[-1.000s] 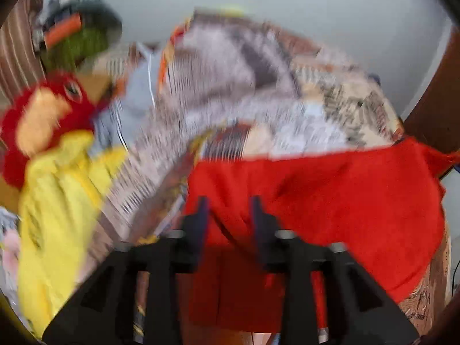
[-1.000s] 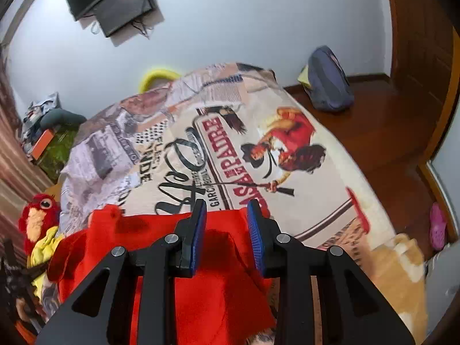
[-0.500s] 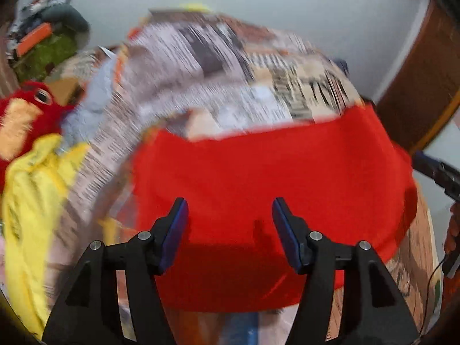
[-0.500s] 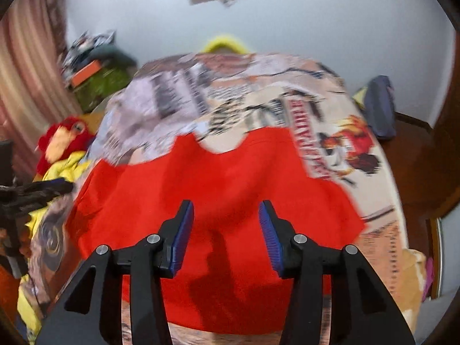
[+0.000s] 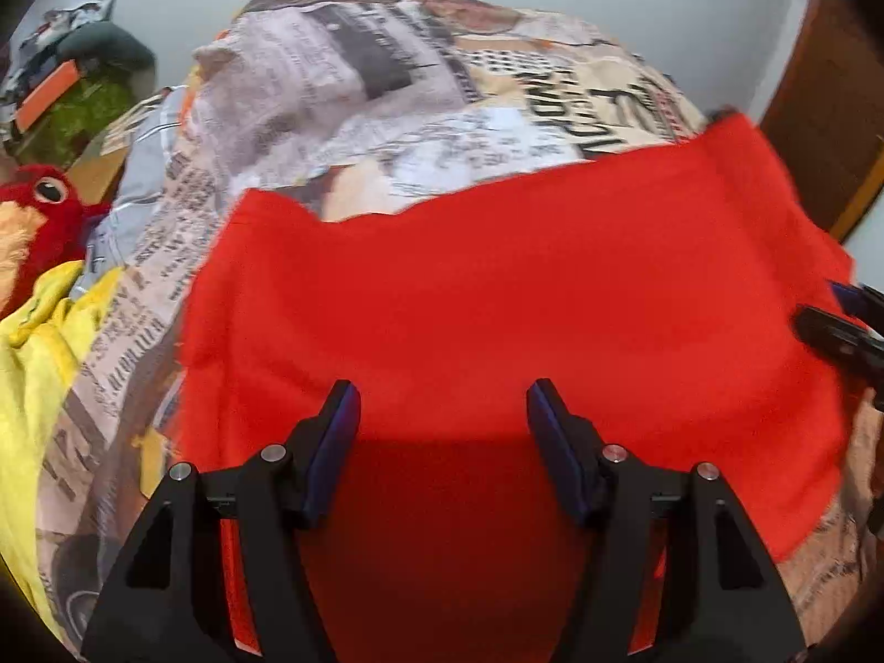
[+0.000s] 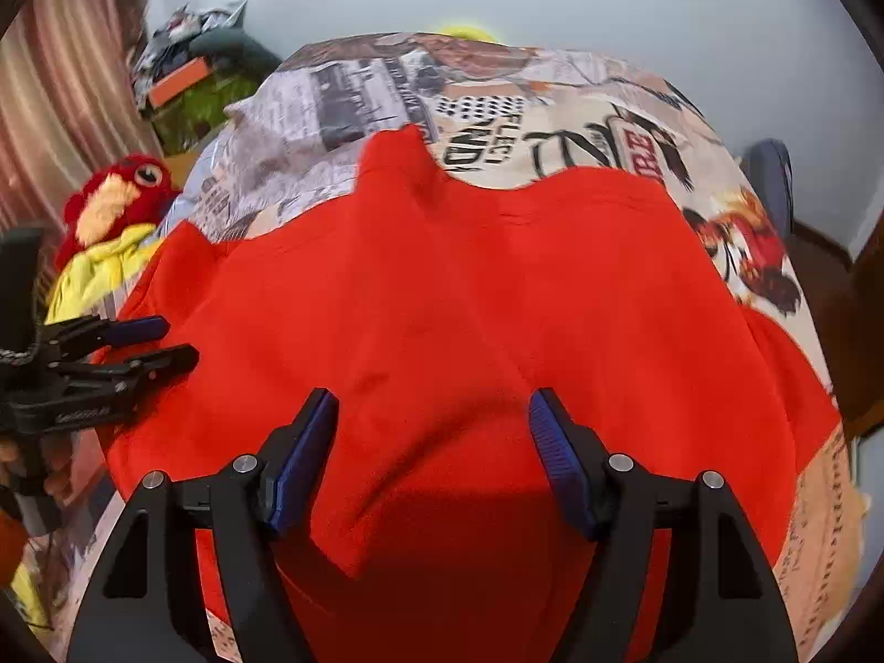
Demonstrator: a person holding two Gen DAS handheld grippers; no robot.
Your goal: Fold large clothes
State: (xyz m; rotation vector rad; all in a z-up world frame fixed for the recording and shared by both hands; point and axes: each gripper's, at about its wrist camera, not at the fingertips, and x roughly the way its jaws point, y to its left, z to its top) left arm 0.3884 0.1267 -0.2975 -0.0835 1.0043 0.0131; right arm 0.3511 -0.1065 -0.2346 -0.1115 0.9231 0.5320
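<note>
A large red garment (image 5: 497, 298) lies spread over the bed, also in the right wrist view (image 6: 469, 304). My left gripper (image 5: 442, 414) is open and empty just above the garment's near edge. My right gripper (image 6: 431, 425) is open and empty above the same edge, further right. The left gripper also shows at the left of the right wrist view (image 6: 160, 340), its jaws apart over the garment's left edge. The right gripper's tips show at the right of the left wrist view (image 5: 845, 309).
The bed wears a newspaper-print cover (image 5: 387, 83). A red plush bird (image 6: 110, 199) and a yellow cloth (image 5: 33, 342) lie at the bed's left side. Clutter (image 6: 188, 77) sits in the far left corner. A blue bag (image 6: 773, 177) lies on the wooden floor at right.
Both grippers were shut on the red garment a second ago; they have opened and let go. The garment now lies spread flat on the bed.
</note>
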